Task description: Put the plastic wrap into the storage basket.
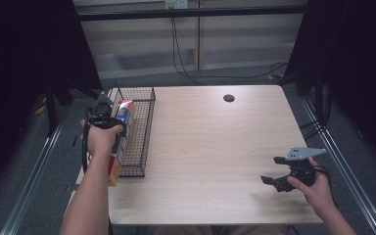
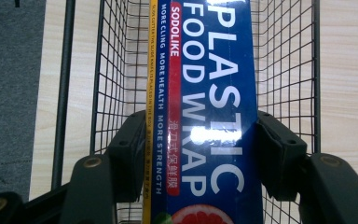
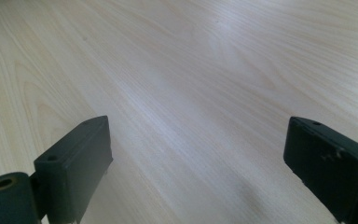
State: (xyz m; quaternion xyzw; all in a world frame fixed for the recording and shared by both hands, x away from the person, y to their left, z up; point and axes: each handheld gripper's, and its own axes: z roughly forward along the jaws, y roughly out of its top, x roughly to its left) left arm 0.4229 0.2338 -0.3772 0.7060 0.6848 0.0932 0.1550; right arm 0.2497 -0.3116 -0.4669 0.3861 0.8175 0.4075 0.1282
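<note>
Clamped in the left gripper (image 2: 200,154), a long blue plastic-wrap box (image 2: 205,112) hangs over the wire basket (image 2: 284,56); right gripper (image 3: 196,163) gapes.

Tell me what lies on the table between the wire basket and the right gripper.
Nothing: in the high view, bare wood of the table runs from the wire basket to the right gripper.

In the left gripper view the box (image 2: 205,112) runs off the top and bottom edges, so both its ends are cut off, and its first word loses its top. It covers much of the basket (image 2: 116,70) floor. In the high view the person's hand (image 1: 100,139) hides the box's middle; its print there is too small to read.
</note>
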